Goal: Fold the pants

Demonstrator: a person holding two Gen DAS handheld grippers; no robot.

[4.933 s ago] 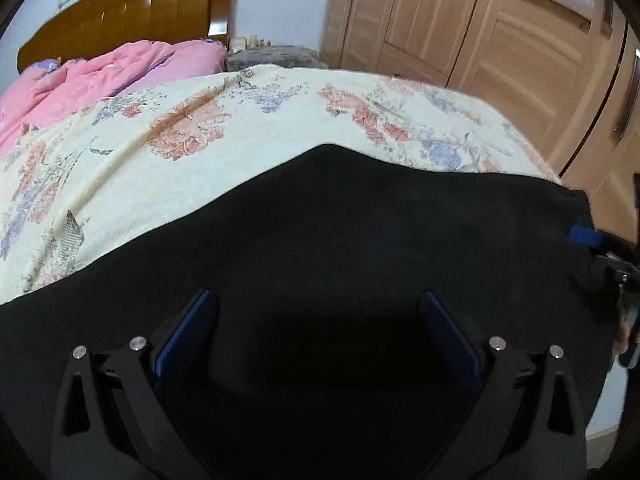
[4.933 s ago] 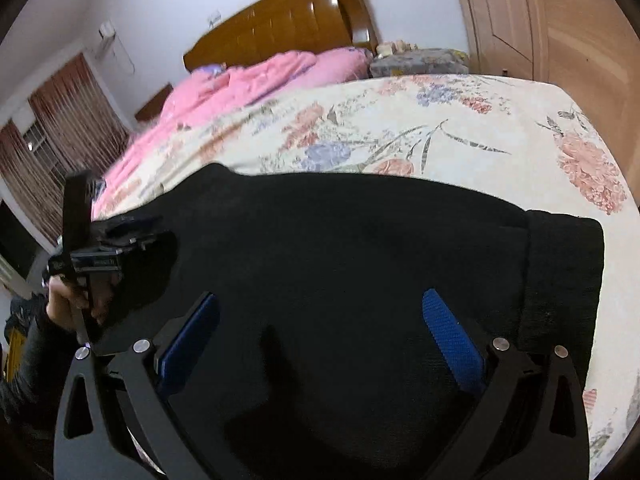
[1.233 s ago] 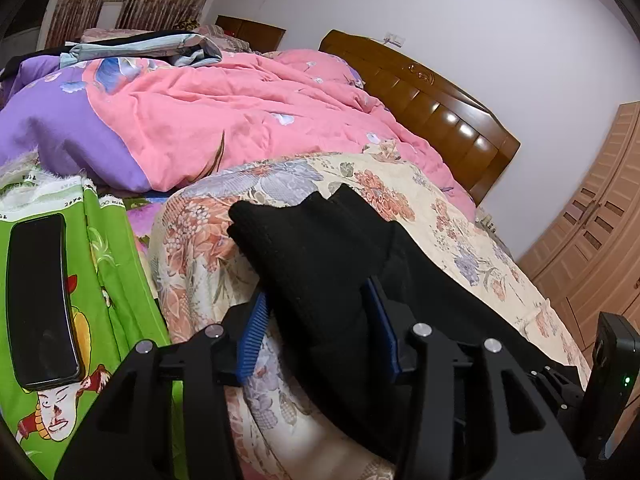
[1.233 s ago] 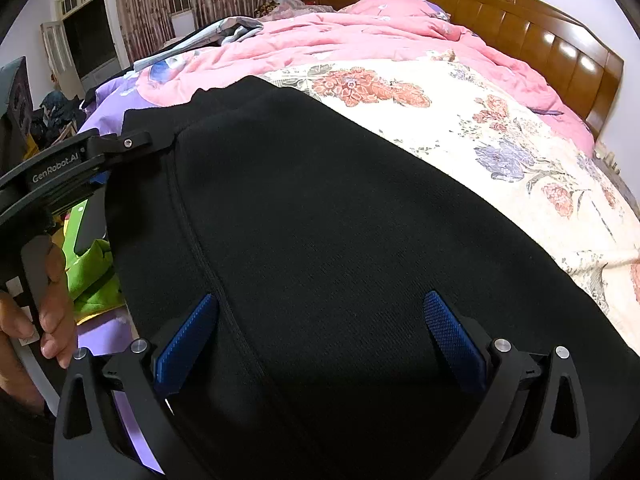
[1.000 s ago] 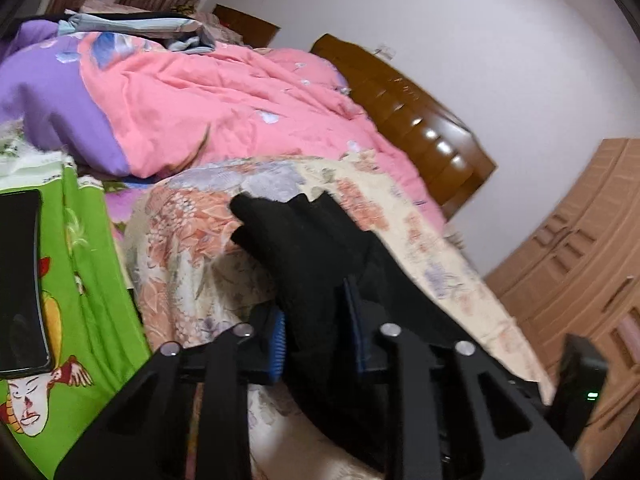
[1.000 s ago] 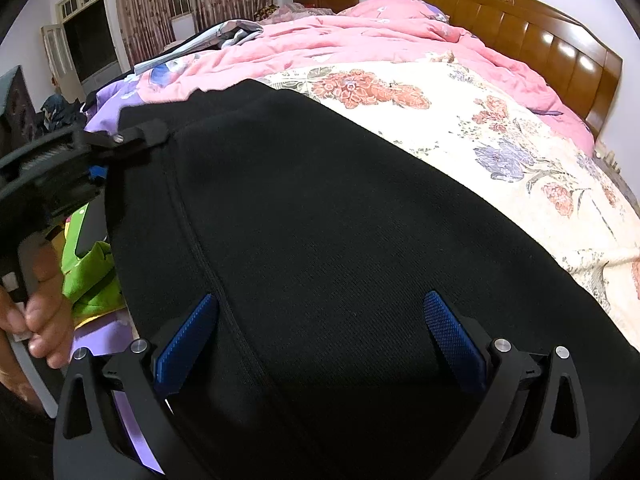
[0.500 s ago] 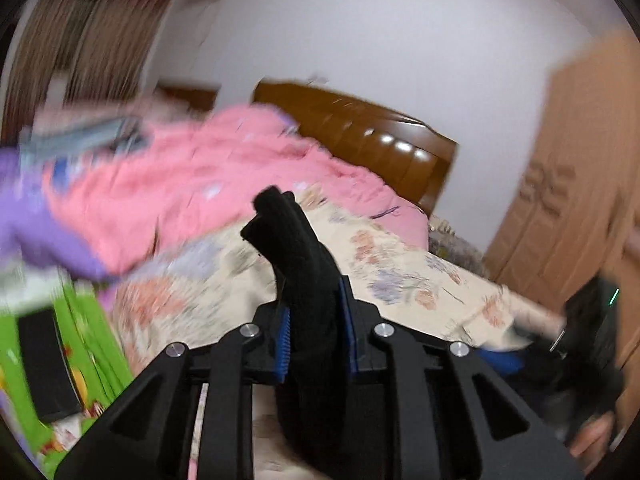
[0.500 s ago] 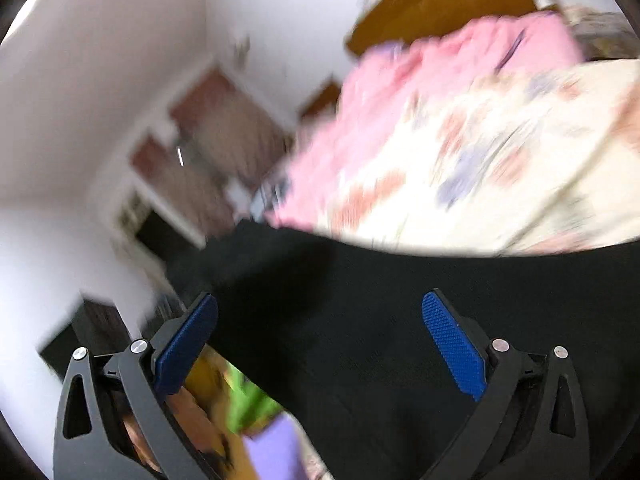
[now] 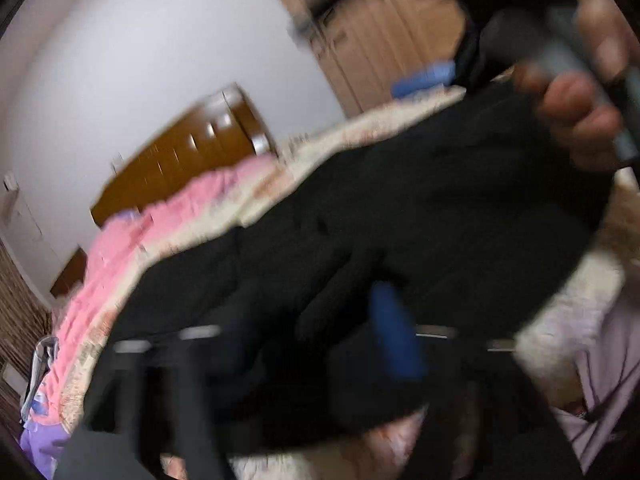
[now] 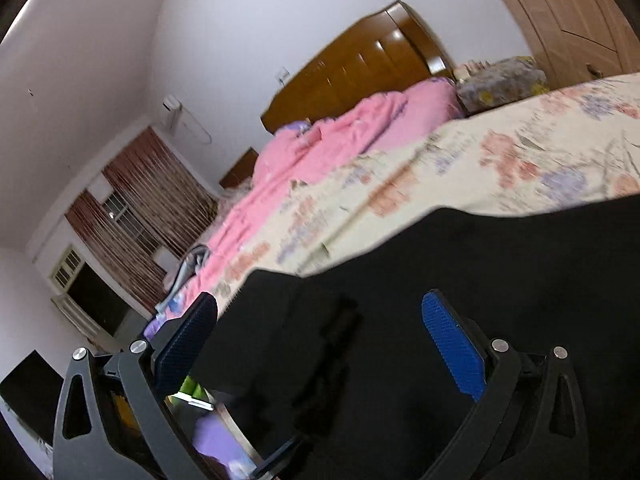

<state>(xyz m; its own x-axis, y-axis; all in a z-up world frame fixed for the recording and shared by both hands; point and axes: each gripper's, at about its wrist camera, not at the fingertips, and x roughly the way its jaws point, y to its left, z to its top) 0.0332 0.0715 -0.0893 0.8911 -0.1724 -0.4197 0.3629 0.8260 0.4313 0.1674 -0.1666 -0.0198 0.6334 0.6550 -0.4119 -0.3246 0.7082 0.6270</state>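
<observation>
Black pants (image 9: 440,200) lie across the floral bed sheet (image 9: 592,304), bunched and blurred in the left wrist view. My left gripper (image 9: 316,336) hangs over them with its jaws opening; cloth lies between the fingers, and only the right blue pad (image 9: 394,332) shows clearly. At the top right a person's hand (image 9: 576,120) holds the other gripper at the pants' far edge. In the right wrist view my right gripper (image 10: 320,340) stands open above the pants (image 10: 520,280), with its blue pads wide apart and a folded edge of cloth between them.
A pink quilt (image 10: 320,152) is heaped toward the wooden headboard (image 10: 360,68). The floral sheet (image 10: 500,152) stretches beyond the pants. Wooden wardrobe doors (image 10: 580,20) stand at the right. A window with curtains (image 10: 152,208) is at the far left.
My left gripper, shut on a bunch of pants cloth, swung across the bed, rolled over, and its jaws have come apart. The right gripper's view also swung and tilted, staying open.
</observation>
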